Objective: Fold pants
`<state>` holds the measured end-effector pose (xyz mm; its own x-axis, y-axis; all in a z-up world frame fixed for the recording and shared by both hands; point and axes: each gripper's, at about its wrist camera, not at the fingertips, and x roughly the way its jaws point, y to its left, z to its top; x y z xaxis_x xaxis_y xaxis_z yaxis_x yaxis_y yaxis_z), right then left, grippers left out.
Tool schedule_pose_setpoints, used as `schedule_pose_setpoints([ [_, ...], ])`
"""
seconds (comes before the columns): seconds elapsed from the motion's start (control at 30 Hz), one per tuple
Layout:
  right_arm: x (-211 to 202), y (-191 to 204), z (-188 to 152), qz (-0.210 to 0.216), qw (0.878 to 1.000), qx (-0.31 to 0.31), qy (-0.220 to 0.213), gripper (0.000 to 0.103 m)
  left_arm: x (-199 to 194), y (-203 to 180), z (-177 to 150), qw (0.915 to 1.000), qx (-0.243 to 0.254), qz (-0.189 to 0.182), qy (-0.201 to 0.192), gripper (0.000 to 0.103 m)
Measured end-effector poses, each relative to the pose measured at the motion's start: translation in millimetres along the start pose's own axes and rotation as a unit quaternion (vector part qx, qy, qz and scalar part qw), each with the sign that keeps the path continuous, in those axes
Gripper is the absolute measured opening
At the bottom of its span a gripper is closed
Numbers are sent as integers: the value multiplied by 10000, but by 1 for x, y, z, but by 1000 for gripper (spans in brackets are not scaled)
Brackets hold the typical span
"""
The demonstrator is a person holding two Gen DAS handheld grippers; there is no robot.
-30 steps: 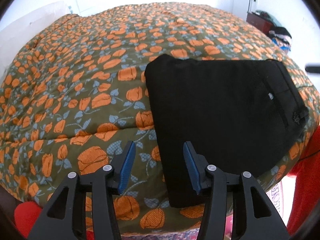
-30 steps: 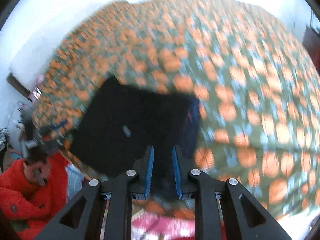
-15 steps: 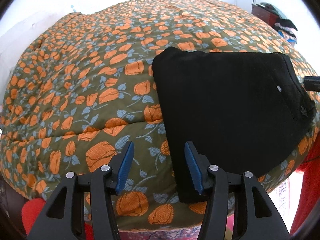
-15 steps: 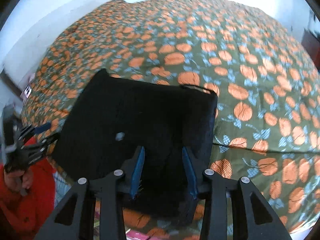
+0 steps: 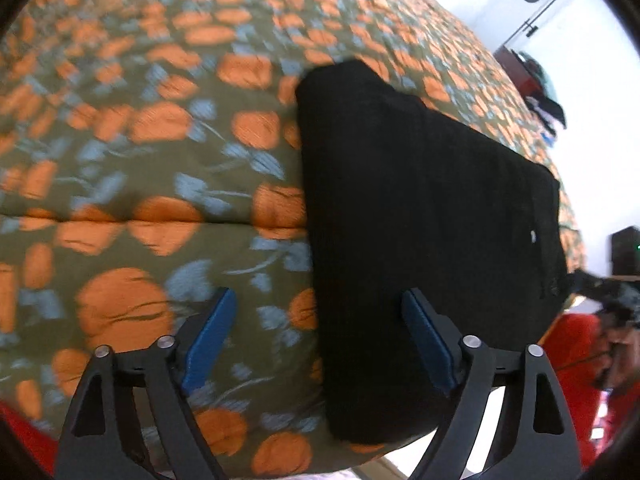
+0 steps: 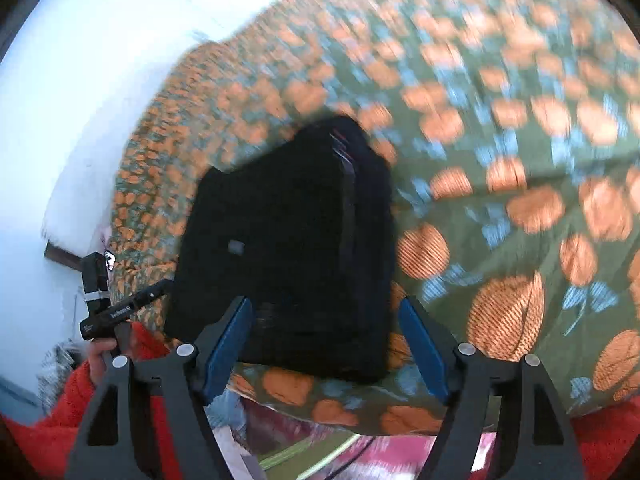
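Both tongs (image 5: 318,340) (image 6: 326,344) gape wide over folded pants (image 5: 420,220) (image 6: 288,240).

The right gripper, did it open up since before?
Yes. The right gripper was nearly shut a second ago; now its blue pads stand wide apart, spanning the near edge of the folded black pants on the quilt.

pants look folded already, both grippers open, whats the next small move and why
Probably draw both hand-held grippers back and stop. The pants lie as a compact black rectangle on the bedspread. The left hand-held gripper and right hand-held gripper are both open and hold nothing. The views are blurred, but no loose leg or flap shows that needs another fold.
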<state>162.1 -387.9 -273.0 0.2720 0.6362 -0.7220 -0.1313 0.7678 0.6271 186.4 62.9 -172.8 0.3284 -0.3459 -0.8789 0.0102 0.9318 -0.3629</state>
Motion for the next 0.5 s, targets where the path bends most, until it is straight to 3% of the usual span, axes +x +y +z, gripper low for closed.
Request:
schedule_pose_setpoints([
  [0.1,22,-6,2,340,9987,85,376,76,10,-11,2,9996,77,-211,165,91],
  [0.13,33,-5,3,335,9979,39,555,76,13,-15,2,9993,125,-256,247,79],
  [0.17,41,-4,2,309,9973,11,668,75,14,-20,2,9988,171,-333,300,61],
  [0.23,53,-6,3,392,9955,152,850,57,2,-34,1,9993,295,-154,139,20],
  [0.3,46,3,5,455,9962,92,734,40,-26,-56,5,9977,626,-200,-178,17],
  [0.5,-12,78,43,872,9927,-832,5,35,-96,-92,61,9872,1015,-256,-1201,18],
])
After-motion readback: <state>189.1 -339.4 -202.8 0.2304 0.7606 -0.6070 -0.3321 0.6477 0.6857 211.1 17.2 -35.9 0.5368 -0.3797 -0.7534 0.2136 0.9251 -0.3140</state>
